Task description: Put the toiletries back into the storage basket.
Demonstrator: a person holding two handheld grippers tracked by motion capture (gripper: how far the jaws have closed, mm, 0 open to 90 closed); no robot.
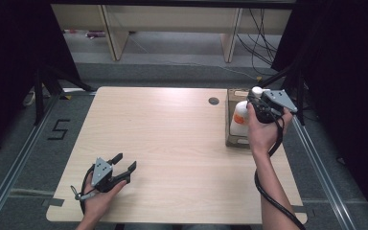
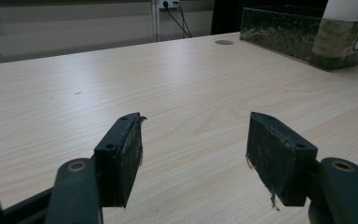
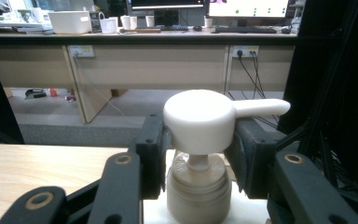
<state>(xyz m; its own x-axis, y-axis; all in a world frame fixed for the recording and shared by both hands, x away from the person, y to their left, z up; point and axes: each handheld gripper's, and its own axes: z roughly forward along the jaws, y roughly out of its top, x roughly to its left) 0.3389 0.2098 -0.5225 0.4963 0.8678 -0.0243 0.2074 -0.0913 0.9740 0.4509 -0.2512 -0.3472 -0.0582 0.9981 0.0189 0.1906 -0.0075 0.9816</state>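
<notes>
The right gripper [image 1: 260,103] is at the far right corner of the table [image 1: 172,143]. Its two jaws sit on each side of the pump [image 3: 200,121] on top of a white bottle [image 1: 240,118]. In the right gripper view the jaws press close on the pump head, one on each side, so the claw is narrow and holds the pump. The spout of the pump sticks out to the right in that view. Below the head you can see the thin neck and the round cap [image 3: 196,189] of the bottle.

The bottle stands upright in a brown box [image 1: 230,125]. The box rests on the table by the right edge, near the far corner. The bottle has an orange mark on its side. A hand [image 1: 263,132] holds the right gripper, and a black cable hangs down from it along the arm.

The left gripper [image 1: 126,164] is low over the table near the front left corner, well apart from the box. Another hand [image 1: 100,199] holds it. Its claw is wide, with nothing between the jaws. In the left gripper view the bare wood shows between the two black pads [image 2: 126,158].

A small round hole [image 1: 213,101] is in the table near the far edge, just left of the box.
</notes>
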